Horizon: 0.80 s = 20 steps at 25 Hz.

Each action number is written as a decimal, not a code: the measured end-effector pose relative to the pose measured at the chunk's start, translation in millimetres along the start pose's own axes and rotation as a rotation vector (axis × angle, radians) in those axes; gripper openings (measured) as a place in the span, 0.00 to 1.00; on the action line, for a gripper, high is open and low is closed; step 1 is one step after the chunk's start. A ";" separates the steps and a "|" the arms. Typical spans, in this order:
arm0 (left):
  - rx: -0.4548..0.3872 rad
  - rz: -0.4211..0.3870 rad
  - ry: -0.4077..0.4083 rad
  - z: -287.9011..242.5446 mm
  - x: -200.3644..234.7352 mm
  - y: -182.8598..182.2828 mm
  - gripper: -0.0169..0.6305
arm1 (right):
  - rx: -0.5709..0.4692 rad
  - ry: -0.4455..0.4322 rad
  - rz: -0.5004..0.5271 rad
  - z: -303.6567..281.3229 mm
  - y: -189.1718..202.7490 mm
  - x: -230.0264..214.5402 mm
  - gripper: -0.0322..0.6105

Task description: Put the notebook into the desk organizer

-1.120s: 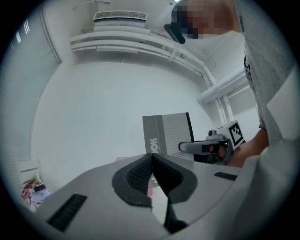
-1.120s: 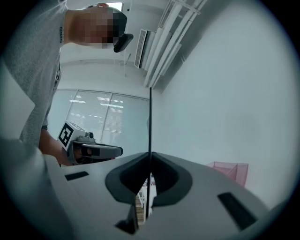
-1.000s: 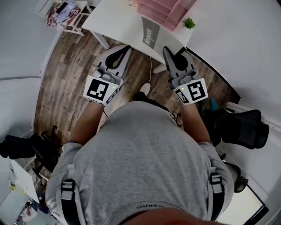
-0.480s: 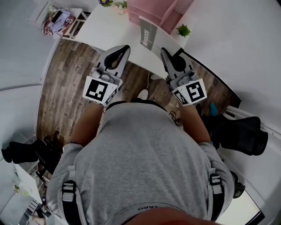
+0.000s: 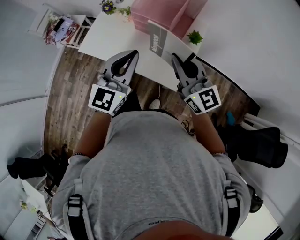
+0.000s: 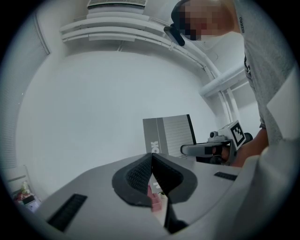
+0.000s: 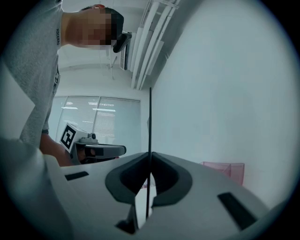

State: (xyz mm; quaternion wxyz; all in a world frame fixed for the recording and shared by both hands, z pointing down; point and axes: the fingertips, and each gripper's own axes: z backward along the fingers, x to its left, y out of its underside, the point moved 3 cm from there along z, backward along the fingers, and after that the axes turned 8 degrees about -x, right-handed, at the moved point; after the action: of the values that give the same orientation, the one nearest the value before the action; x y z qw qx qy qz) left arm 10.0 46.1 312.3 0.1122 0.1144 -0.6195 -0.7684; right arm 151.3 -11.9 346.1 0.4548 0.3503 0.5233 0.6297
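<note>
A grey notebook (image 5: 157, 38) stands upright over the white desk (image 5: 110, 40), and my right gripper (image 5: 174, 57) is shut on its near edge. In the right gripper view the notebook (image 7: 150, 117) shows edge-on as a thin dark line rising from between the closed pads of the right gripper (image 7: 150, 154). The left gripper view shows its grey cover (image 6: 168, 133) beside the right gripper (image 6: 187, 150). My left gripper (image 5: 134, 53) hovers over the desk's near edge, left of the notebook; its pads (image 6: 151, 155) meet with nothing between them. The pink desk organizer (image 5: 164, 11) stands at the desk's far side.
A small green plant (image 5: 194, 36) sits right of the organizer and a flower pot (image 5: 108, 6) to its left. A cluttered white rack (image 5: 61, 26) stands at the far left. A black chair (image 5: 262, 138) is at my right, over wooden floor (image 5: 70, 89).
The desk and organizer have come further into view as both grippers moved closer to the desk. The notebook has stayed in the right gripper.
</note>
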 end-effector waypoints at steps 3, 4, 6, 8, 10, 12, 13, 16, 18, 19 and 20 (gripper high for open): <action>-0.012 0.013 0.022 -14.5 14.5 5.4 0.06 | 0.004 0.016 0.006 -10.7 2.4 -10.7 0.08; -0.018 0.018 0.029 -20.6 20.8 7.3 0.06 | 0.007 0.024 0.010 -15.3 3.5 -15.2 0.08; -0.027 0.024 0.042 -33.4 34.3 11.5 0.05 | 0.016 0.045 0.014 -25.4 6.6 -24.5 0.08; -0.035 0.029 0.065 -46.8 48.1 15.3 0.06 | 0.023 0.065 0.009 -36.8 10.4 -34.2 0.08; -0.044 0.034 0.095 -59.9 62.4 17.9 0.06 | 0.028 0.085 0.008 -51.0 13.8 -43.7 0.08; -0.041 0.038 0.121 -70.8 76.8 20.8 0.06 | 0.035 0.111 0.005 -66.5 17.8 -52.7 0.08; -0.037 0.041 0.134 -75.8 84.1 22.5 0.06 | 0.038 0.126 -0.002 -74.0 20.1 -57.2 0.08; -0.031 0.053 0.170 -94.0 111.4 30.2 0.06 | 0.046 0.163 -0.026 -98.8 28.4 -73.4 0.08; -0.031 0.067 0.190 -106.3 129.6 35.6 0.06 | 0.056 0.185 -0.041 -114.9 32.8 -84.4 0.08; -0.031 0.076 0.201 -111.1 137.3 37.6 0.06 | 0.064 0.197 -0.051 -121.8 35.1 -88.6 0.08; -0.032 0.086 0.213 -115.3 144.4 39.3 0.06 | 0.072 0.211 -0.062 -128.3 37.6 -92.2 0.08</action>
State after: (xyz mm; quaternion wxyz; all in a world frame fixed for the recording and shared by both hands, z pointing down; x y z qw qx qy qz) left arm -89.5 -114.3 321.7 0.2119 0.1668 -0.5963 -0.7561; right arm 57.3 -143.7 359.6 0.4037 0.2817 0.6011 0.6295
